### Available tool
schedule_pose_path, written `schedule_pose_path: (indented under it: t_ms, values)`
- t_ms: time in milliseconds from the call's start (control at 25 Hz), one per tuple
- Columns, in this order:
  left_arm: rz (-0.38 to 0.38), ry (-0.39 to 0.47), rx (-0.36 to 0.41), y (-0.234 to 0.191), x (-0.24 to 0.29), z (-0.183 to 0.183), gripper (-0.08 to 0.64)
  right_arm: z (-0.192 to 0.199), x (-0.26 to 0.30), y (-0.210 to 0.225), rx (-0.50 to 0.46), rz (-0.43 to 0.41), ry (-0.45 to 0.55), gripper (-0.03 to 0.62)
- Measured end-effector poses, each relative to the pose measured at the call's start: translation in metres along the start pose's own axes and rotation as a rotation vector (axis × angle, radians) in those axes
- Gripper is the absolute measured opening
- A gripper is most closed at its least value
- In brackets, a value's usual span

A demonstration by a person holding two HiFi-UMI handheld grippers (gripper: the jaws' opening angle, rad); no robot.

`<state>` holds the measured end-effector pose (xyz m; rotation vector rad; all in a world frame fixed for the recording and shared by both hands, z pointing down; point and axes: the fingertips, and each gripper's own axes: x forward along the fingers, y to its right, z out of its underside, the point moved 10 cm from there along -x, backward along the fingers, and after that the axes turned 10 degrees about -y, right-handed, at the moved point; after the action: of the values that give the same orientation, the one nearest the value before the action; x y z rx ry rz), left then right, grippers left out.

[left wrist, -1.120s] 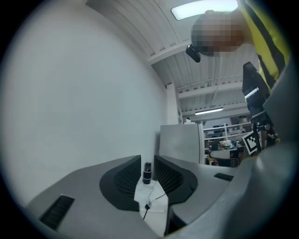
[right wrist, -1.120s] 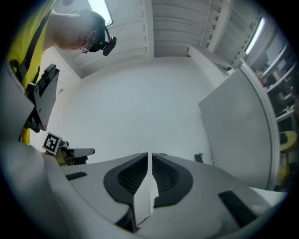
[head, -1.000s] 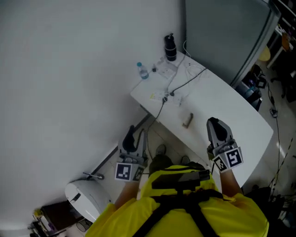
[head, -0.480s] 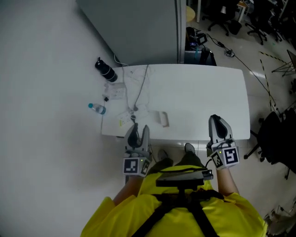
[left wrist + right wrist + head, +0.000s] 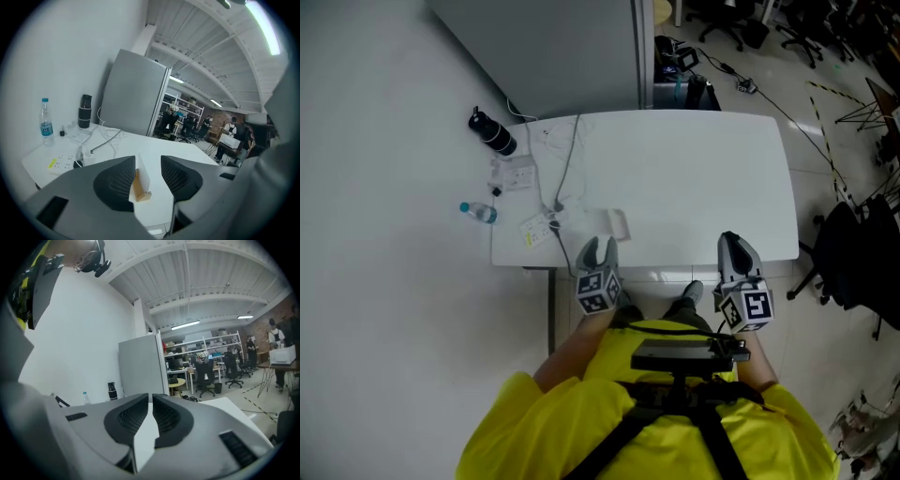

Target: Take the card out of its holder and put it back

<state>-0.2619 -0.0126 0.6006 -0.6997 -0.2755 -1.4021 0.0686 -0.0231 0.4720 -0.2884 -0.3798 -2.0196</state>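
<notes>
Just beyond the left fingers (image 5: 112, 183) — empty, lately opening wider — stands the card (image 5: 143, 174) in its holder (image 5: 138, 190).

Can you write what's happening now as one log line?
left gripper: jaws just opening, nothing between | card: in holder on table | right gripper: shut

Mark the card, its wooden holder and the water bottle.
card (image 5: 144, 175), left gripper view, its white face
wooden holder (image 5: 138, 188), left gripper view, its brown side
water bottle (image 5: 45, 127), left gripper view, its label
</notes>
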Motion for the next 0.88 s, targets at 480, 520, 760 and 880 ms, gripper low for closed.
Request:
schedule_pose_path:
  t_ms: [480,520,760,880]
  values:
    - [-0.145,-0.095,-0.009,0.01,0.073,0.038,0.068,0.004,0.028,0.041,-0.036,-0.111,-0.069,0.034]
    - [-0.159,-0.09,-0.008,0.01,0.075,0.04,0.054,0.003,0.028,0.045,-0.035,-0.115,-0.069,0.034]
    - [-0.214,-0.054,0.024,0.014,0.079,0.044,0.025,0.008,0.023,0.062,-0.033,-0.129,-0.086,0.034]
    - [-0.236,-0.044,0.035,0.018,0.076,0.045,0.012,0.014,0.022,0.066,-0.024,-0.129,-0.098,0.034]
